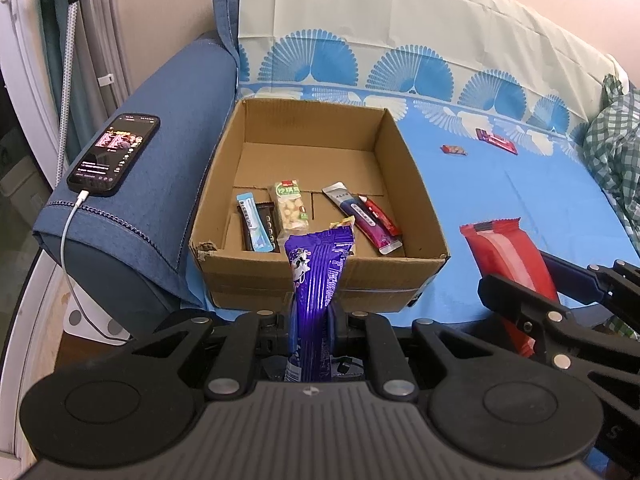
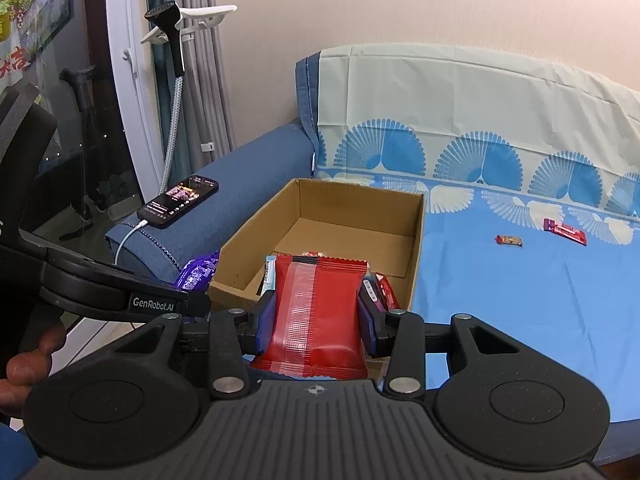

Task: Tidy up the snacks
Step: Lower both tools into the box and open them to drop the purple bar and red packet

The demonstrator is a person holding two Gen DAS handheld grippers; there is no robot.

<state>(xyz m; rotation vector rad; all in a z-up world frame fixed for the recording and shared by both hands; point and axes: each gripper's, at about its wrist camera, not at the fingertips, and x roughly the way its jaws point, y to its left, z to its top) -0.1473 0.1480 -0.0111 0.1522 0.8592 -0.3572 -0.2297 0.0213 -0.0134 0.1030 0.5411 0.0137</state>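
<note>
My left gripper (image 1: 311, 320) is shut on a purple snack bar (image 1: 318, 276) and holds it upright just in front of an open cardboard box (image 1: 320, 280). Several snack packets (image 1: 288, 208) lie on the box floor. My right gripper (image 2: 318, 320) is shut on a red snack packet (image 2: 316, 316), held before the box's (image 2: 416, 256) near right corner; it also shows in the left wrist view (image 1: 508, 264). Two small red snacks (image 1: 454, 149) (image 1: 496, 141) lie on the blue cloth beyond the box, also in the right wrist view (image 2: 509, 240) (image 2: 564, 232).
The box sits on a sofa covered by a blue patterned cloth (image 1: 500, 200). A phone (image 1: 114, 152) on a charging cable rests on the blue armrest (image 1: 168, 184) left of the box. A green checked fabric (image 1: 616, 152) lies at the far right. A stand with a lamp (image 2: 176, 40) is by the window.
</note>
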